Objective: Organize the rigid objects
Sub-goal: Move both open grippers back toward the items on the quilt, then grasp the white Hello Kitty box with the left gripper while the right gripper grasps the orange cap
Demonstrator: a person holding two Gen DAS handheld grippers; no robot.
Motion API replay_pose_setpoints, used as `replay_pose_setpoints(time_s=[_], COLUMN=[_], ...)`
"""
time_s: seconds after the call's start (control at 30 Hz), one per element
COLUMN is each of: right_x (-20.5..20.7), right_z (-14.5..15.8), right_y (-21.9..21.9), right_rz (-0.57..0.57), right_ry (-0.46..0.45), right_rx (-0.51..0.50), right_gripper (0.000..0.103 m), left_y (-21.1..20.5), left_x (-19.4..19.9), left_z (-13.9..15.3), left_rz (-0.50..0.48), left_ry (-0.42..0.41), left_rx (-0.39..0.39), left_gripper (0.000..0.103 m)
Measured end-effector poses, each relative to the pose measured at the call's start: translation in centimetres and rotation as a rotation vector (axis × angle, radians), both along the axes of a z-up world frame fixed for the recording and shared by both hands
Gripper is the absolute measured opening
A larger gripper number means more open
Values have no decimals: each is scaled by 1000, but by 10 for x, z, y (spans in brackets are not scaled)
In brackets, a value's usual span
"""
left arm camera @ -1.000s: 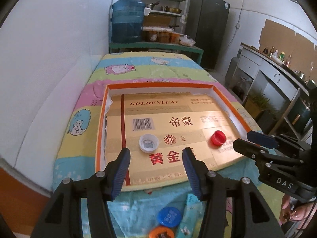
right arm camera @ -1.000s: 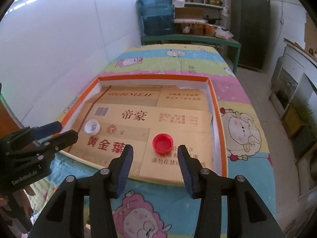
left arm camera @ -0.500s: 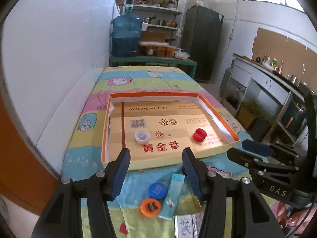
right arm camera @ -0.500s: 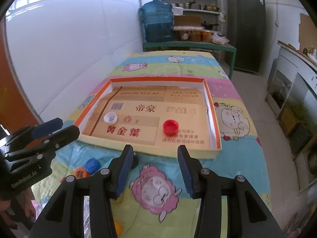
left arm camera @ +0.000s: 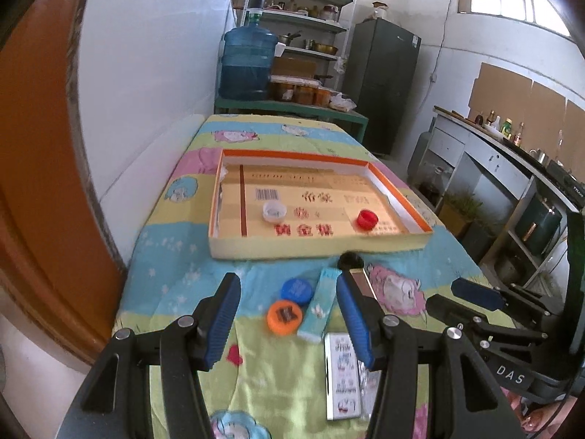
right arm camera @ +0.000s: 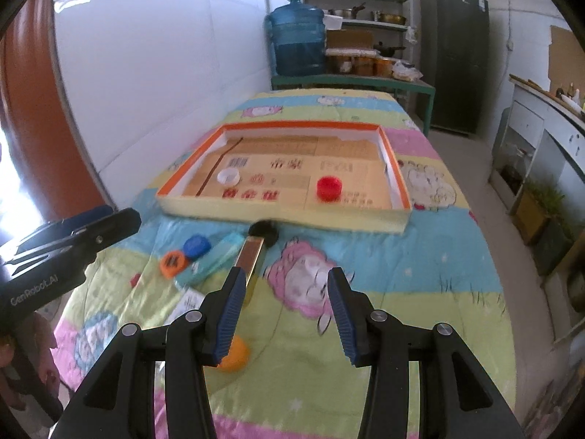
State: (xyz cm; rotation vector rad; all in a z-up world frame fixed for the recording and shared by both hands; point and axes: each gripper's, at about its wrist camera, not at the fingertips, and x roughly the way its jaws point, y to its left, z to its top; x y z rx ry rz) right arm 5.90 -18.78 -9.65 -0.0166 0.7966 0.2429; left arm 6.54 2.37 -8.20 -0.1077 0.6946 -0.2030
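An orange-rimmed cardboard tray (left arm camera: 402,197) (right arm camera: 396,168) lies on the cartoon bedsheet and holds a white cap (left arm camera: 274,211) (right arm camera: 228,176) and a red cap (left arm camera: 366,218) (right arm camera: 329,187). In front of it lie a blue cap (left arm camera: 297,290) (right arm camera: 196,245), an orange cap (left arm camera: 284,317) (right arm camera: 173,262), a teal box (left arm camera: 320,305) (right arm camera: 214,258), a black cap (left arm camera: 350,259) (right arm camera: 264,232) and a gold bar (right arm camera: 250,256). My left gripper (left arm camera: 289,325) is open and empty above the caps. My right gripper (right arm camera: 283,314) is open and empty, with an orange ball (right arm camera: 234,356) below it.
A white card pack (left arm camera: 342,375) lies near the front. A white wall runs along the left. A blue water jug (left arm camera: 248,62), shelves and a dark fridge (left arm camera: 380,84) stand beyond the table's far end. A counter (left arm camera: 512,168) is on the right.
Both grippers have pulled back from the tray towards the table's near end. The loose caps, teal box, gold bar and card pack have come into view. Both stay open.
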Motion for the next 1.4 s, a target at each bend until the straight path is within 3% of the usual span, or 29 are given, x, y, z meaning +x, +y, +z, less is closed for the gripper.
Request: replay_pose_setpoints(time_s=[0.47, 1.23, 1.4], right_x=[-37, -45, -45], right_z=[-37, -49, -49], right_y=[11, 12, 10], right_rz=[39, 42, 41], right_ry=[53, 66, 64], right_rx=[-18, -23, -22], right_gripper=[48, 48, 48], left_y=[3, -27, -37], left_x=[-30, -38, -37], left_z=[-34, -60, -62], left_rz=[-20, -153, -164], left_ry=[52, 131, 132], left_rx=[-10, 1, 49], left_gripper=[49, 48, 48])
